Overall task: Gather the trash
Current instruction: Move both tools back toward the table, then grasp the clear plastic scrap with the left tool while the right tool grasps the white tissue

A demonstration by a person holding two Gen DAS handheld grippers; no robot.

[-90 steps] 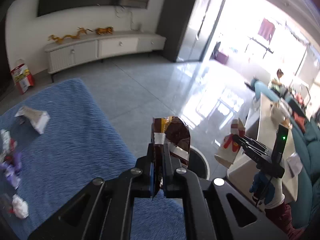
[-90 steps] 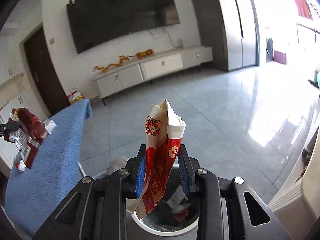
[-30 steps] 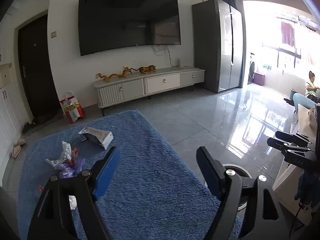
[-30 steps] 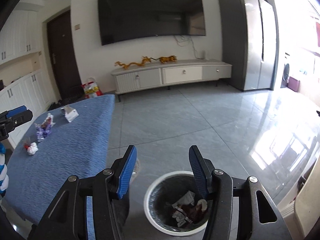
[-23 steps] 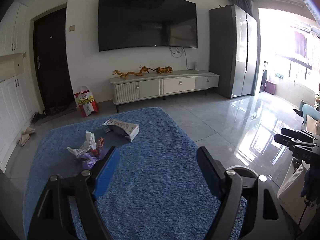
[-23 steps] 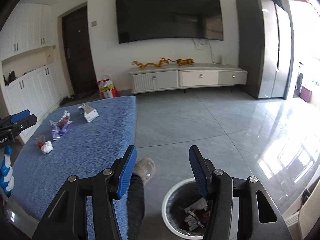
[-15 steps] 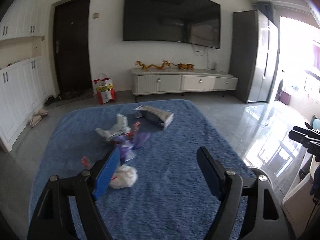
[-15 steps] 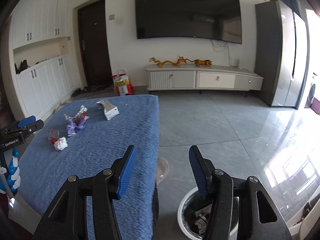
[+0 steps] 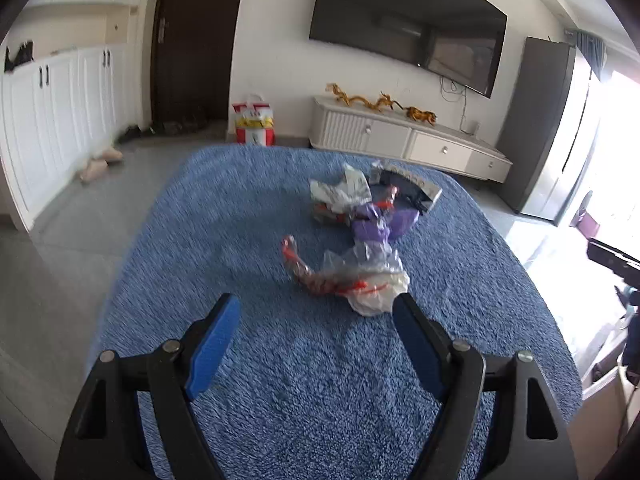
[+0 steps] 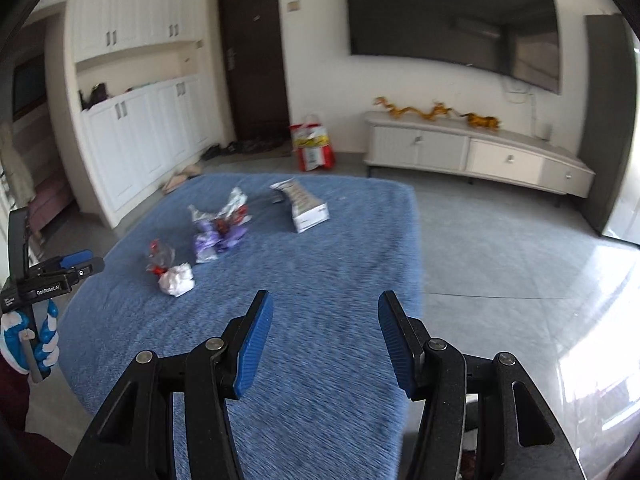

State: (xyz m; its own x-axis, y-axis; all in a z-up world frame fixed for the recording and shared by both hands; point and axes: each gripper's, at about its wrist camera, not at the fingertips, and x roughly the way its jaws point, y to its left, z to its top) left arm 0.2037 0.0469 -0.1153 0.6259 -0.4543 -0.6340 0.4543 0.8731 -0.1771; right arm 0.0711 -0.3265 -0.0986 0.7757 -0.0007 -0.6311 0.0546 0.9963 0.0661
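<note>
The trash lies in a loose string on the blue cloth (image 9: 280, 360): a clear wrapper (image 9: 352, 272) with red print and a white crumpled wad at its near end, then a purple wrapper (image 9: 380, 226), a silver wrapper (image 9: 340, 194), and farthest off a flat box (image 9: 408, 186). The string runs away from the person, slanting toward the far right corner of the cloth.

The left gripper (image 9: 316, 320) hangs over the cloth with its jaws spread wide and nothing between them. The clear wrapper sits just ahead of it and a little toward its right finger, the white wad almost at that fingertip; its long axis runs roughly crosswise to the fingers. A short push forward with a slight shift right would likely bracket it.

The right gripper (image 10: 326, 320) is also empty, jaws about half apart, above the cloth's near right part. In its view the same wrapper (image 10: 170, 270) lies well off ahead and to the left, with the left gripper (image 10: 80, 264) closer to it. The left hand is the nearer one, so the pick probably falls to it.
</note>
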